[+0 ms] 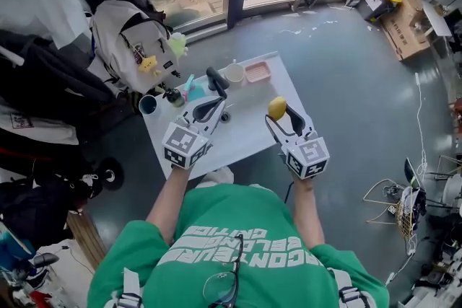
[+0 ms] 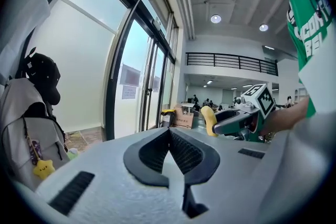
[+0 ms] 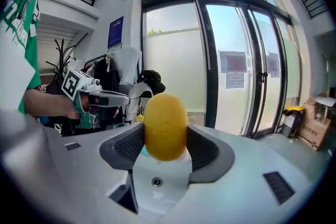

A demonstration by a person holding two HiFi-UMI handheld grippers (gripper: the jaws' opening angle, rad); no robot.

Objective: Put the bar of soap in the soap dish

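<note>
Right gripper view, right hand-held gripper (image 3: 166, 148) clamped on yellow soap bar (image 3: 165, 122)

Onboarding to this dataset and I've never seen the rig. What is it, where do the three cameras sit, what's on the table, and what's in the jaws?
There is no robot here. A person holds a two-jaw gripper in each hand. The head view comes from a camera on the person's head, looking steeply down. The other two views come from cameras riding on each gripper, looking along its jaws. The left gripper is shut with nothing in it. The right gripper is shut on a yellow bar of soap, held over a small white table. On the table are a pink soap dish, which looks empty, a white cup beside it, and a few small items near the left edge.
</note>
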